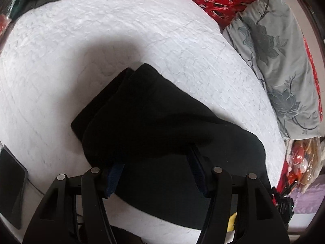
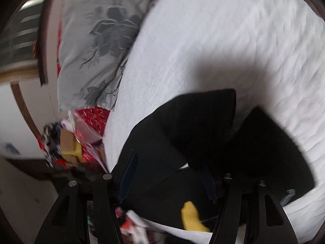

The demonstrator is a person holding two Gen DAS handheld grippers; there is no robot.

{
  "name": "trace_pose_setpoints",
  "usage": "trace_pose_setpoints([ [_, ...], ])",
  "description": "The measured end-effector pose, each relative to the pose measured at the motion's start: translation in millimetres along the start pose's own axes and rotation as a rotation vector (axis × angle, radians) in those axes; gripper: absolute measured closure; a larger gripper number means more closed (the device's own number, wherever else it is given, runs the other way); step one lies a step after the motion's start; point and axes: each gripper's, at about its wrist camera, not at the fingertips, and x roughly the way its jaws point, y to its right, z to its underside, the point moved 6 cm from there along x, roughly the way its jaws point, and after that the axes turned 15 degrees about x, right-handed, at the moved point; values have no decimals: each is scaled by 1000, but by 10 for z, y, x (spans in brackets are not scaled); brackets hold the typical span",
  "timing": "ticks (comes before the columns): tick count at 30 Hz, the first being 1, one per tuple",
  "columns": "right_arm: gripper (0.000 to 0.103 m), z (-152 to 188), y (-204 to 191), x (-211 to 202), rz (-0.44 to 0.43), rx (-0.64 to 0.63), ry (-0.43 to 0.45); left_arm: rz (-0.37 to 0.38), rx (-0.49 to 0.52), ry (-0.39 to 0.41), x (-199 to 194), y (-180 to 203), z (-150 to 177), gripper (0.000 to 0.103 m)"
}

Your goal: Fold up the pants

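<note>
Two views, each looking along one claw at the same dark bundle.

Left wrist view: left gripper [image 1: 156, 172] is standing with jaws apart, nothing pinched; black pants [image 1: 154, 122] are lying folded on the white quilt [image 1: 101, 30], right under and just beyond the fingertips, long axis running from near right to far left.

Right wrist view: right gripper [image 2: 168, 174] is also gaping, gripping nothing (picture is smeared); pants [image 2: 193, 122] are lying directly ahead and to the right, a folded flap pointing far.

Nearer claw: both are hovering over the near edge; I cannot tell which is closer.
</note>
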Motion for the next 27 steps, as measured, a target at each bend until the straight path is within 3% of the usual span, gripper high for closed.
trace_pose_setpoints([
  [1,41,-37,11,18,0,8,13,-7,4,7,2,14,-29,44],
  [2,47,-73,17,11,7,8,35,-20,6,14,0,19,-56,51],
  [3,52,-120,6,16,23,0,66,-36,8,19,-11,15,-89,71],
  [5,95,-219,-2,18,70,-17,102,-31,10,3,-39,5,-149,89],
  [6,95,-265,-42,-26,73,-33,116,-2,-8,-1,-110,-8,-155,91],
  [8,95,-271,-177,-224,-5,-80,133,39,-2,25,-262,-28,-149,91],
  [9,95,-211,-319,-401,-50,-161,134,50,18,46,-373,-56,-100,91],
  [11,95,-95,-424,-629,-49,-302,141,40,44,60,-461,-142,40,91],
  [14,94,115,-272,-853,30,-498,119,19,50,22,-355,-293,267,91],
  [17,88,232,141,-830,189,-614,100,30,0,-54,-156,-411,441,92],
  [20,77,250,446,-852,299,-650,139,30,16,-34,-255,-396,479,92],
  [25,56,244,544,-1286,231,-567,196,9,65,38,-616,-382,500,90],
  [27,48,224,511,-1506,178,-530,234,41,56,57,-680,-371,494,80],
])
